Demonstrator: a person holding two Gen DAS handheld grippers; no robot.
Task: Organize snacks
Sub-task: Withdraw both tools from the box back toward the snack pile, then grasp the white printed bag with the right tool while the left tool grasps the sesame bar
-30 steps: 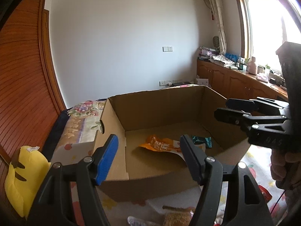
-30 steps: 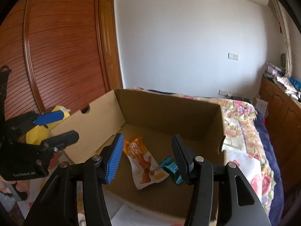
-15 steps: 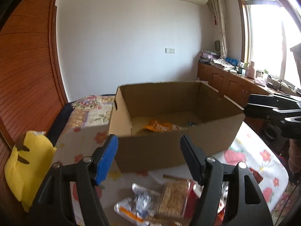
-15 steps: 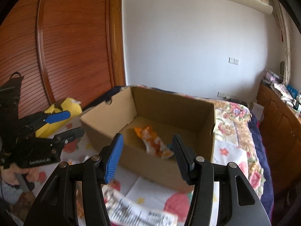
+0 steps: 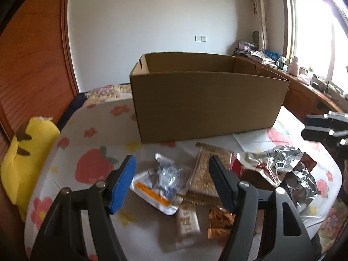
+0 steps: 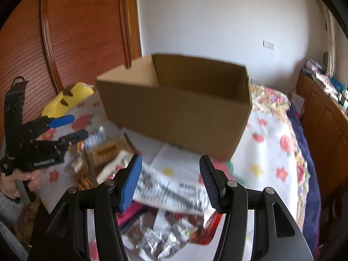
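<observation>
Both my grippers, left (image 5: pixel 171 180) and right (image 6: pixel 170 179), half open, empty, pulled back from cardboard box (image 5: pixel 206 106); snack pile (image 5: pixel 191 187) now lower centre, next pick.

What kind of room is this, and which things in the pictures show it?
Most likely a bedroom in a home. The cardboard box and snack packets stand on a bed with a floral cover, a yellow plush toy lies beside it, and a wooden wardrobe door stands behind.

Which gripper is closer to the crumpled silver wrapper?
Right. The right gripper hovers just above the crumpled silver wrapper; the left gripper is off to its side, over the blue-white packet.
</observation>
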